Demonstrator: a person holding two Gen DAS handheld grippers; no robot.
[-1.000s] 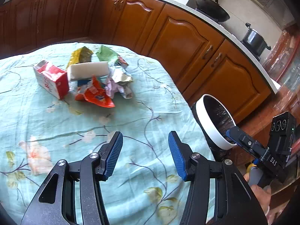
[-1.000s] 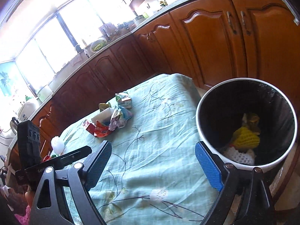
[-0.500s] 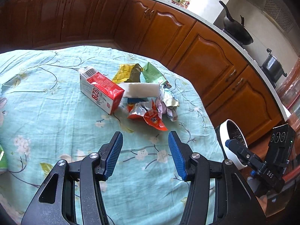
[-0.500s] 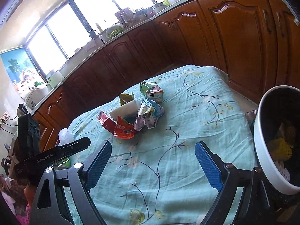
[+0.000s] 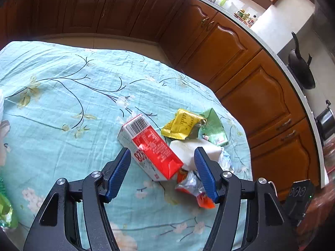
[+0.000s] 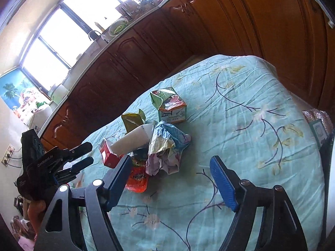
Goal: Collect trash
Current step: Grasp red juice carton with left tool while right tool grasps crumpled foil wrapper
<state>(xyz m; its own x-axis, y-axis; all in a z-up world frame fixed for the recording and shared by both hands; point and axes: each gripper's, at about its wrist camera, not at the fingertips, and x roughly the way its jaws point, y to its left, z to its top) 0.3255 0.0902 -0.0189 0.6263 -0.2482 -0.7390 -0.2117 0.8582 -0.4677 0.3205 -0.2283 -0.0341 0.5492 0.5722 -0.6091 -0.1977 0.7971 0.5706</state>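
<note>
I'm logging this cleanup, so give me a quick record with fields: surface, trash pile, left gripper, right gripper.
surface: table under a teal floral cloth
trash pile: red carton, yellow packet, green carton, white block, crumpled wrapper, orange wrapper
left gripper: jaws opening, either side of the red carton, no contact
right gripper: jaws closing, empty, near the crumpled wrapper

Creased cotton-like tablecloth (image 5: 62,96), glossy printed carton (image 5: 150,148), varnished wooden cabinets (image 5: 240,67).

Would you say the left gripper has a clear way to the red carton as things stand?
Probably yes: the left gripper is opening, and the red carton lies bare between and ahead of its fingers, with nothing on top.
</note>
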